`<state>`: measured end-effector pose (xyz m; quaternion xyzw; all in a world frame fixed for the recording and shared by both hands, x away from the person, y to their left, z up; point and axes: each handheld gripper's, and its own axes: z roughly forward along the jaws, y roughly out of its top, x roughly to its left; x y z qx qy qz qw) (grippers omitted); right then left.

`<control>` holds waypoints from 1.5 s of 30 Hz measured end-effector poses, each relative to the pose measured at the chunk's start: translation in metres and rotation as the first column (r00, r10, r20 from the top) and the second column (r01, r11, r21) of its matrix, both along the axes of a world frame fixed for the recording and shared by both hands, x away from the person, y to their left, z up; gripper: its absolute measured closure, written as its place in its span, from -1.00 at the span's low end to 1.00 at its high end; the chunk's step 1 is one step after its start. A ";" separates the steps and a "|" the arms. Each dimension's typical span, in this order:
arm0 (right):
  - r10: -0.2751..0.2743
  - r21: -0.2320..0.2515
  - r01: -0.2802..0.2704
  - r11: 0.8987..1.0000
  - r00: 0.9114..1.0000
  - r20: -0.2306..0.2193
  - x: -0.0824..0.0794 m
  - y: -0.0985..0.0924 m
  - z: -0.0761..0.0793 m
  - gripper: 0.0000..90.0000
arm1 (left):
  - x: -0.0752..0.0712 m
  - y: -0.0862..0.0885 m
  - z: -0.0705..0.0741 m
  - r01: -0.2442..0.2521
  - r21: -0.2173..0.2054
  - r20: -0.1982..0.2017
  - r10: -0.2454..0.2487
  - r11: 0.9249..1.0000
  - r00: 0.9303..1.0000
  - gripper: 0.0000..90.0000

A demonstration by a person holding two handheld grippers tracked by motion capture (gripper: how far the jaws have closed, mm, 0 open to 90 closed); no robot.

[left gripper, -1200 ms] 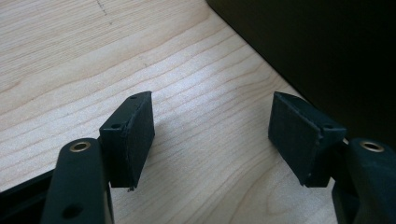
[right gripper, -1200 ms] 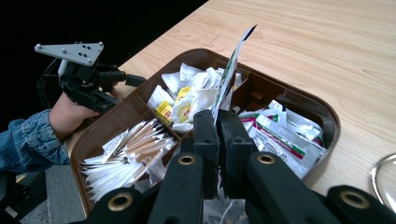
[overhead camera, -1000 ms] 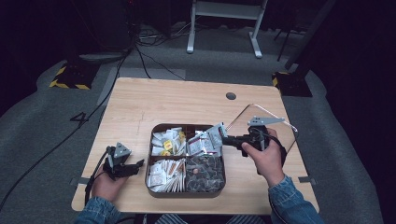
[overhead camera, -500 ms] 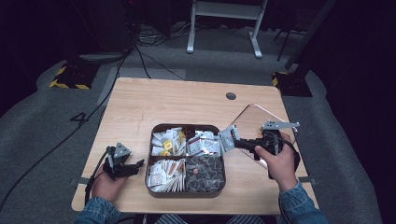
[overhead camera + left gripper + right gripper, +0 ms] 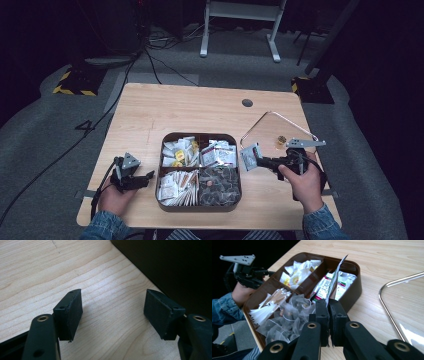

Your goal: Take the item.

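Nearest the person, along the front edge of the desk (image 5: 150, 115), two hands in denim sleeves each hold a gripper. Resting low on the wood just left of the tray, the left gripper (image 5: 144, 178) has its fingers (image 5: 72, 312) well apart with only bare wood grain between them; its pads touch nothing. On the other side, the right gripper (image 5: 260, 161) has its fingers (image 5: 323, 315) pressed together on the lower edge of a flat sachet (image 5: 334, 280), which stands up on edge above them. From the high view the same sachet (image 5: 250, 156) sits just off the right rim of the tray, clear of the compartments and over the desk.

Between the two hands lies the brown tray (image 5: 238, 150) with rounded corners, split into four compartments. Its near left compartment holds white paper sticks (image 5: 177, 185), its near right one translucent tea bags (image 5: 217, 180); farther back, the far left holds yellow-and-white packets (image 5: 177, 151) and the far right printed sachets (image 5: 220, 152).

Beyond the right hand, a clear lid (image 5: 277, 127) with a metal rim lies flat, with a small brown thing (image 5: 281, 141) seen on it. Farther still, a round cable hole (image 5: 247, 103) marks the desk's back edge.
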<state>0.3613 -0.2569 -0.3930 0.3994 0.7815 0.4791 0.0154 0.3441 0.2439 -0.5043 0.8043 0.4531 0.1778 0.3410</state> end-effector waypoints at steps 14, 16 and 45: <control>-0.028 -0.069 0.023 0.997 0.997 -0.066 -0.004 -0.011 -0.020 0.94 | 0.000 0.000 0.000 0.001 0.001 -0.001 -0.001 1.000 1.000 -0.29; -0.030 -0.076 0.023 0.997 0.996 -0.087 -0.004 -0.013 -0.026 0.94 | 0.000 0.000 0.000 0.000 0.001 -0.001 0.000 1.000 1.000 -0.29; -0.131 -0.151 0.122 0.981 0.990 -0.052 0.001 -0.027 -0.060 0.24 | 0.001 0.000 0.000 -0.003 -0.003 -0.001 0.003 1.000 1.000 -0.29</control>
